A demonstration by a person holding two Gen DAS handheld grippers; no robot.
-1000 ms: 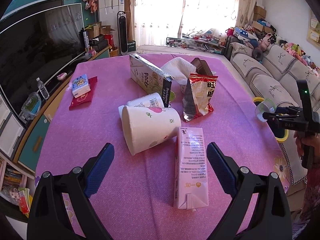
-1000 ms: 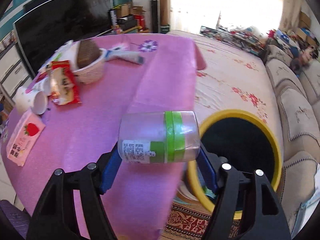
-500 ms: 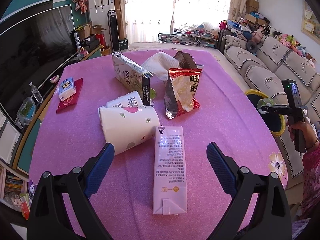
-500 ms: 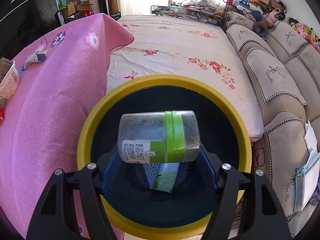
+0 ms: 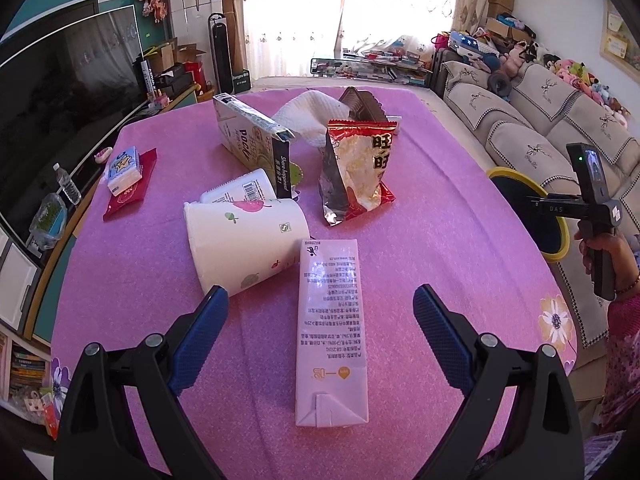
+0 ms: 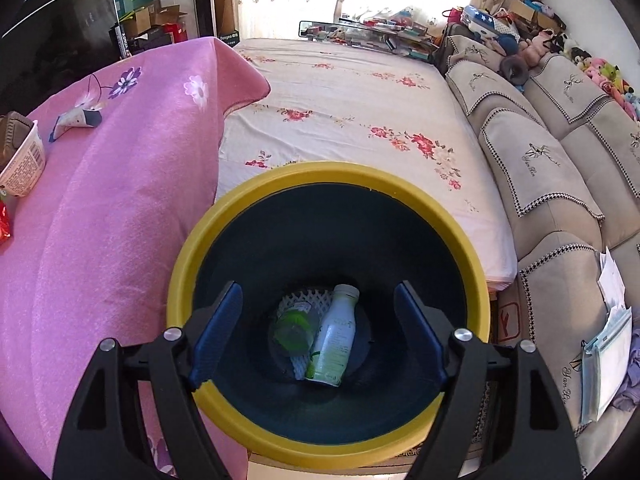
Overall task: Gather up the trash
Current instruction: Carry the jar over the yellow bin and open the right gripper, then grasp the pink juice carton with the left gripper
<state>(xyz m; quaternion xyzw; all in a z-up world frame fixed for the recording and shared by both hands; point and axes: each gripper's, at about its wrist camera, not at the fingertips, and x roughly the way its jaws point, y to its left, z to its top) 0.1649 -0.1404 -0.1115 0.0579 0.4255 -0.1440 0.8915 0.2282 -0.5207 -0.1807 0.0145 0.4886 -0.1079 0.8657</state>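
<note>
Bin point(image 6: 224, 216) base partly hidden, right gripper point(image 6: 318, 332) fingers opening, empty, left gripper point(image 5: 320, 308) fingers apart.

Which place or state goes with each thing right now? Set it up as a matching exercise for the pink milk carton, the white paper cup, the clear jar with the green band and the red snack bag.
Things:
1. pink milk carton
2. white paper cup
3. clear jar with the green band
4. red snack bag

Places or states:
A. at the bottom of the yellow-rimmed bin
B. standing opened beyond the cup
C. lying flat between the left gripper's open fingers
D. tipped on its side on the pink tablecloth

Pairs: 1-C, 2-D, 3-A, 4-B
</note>
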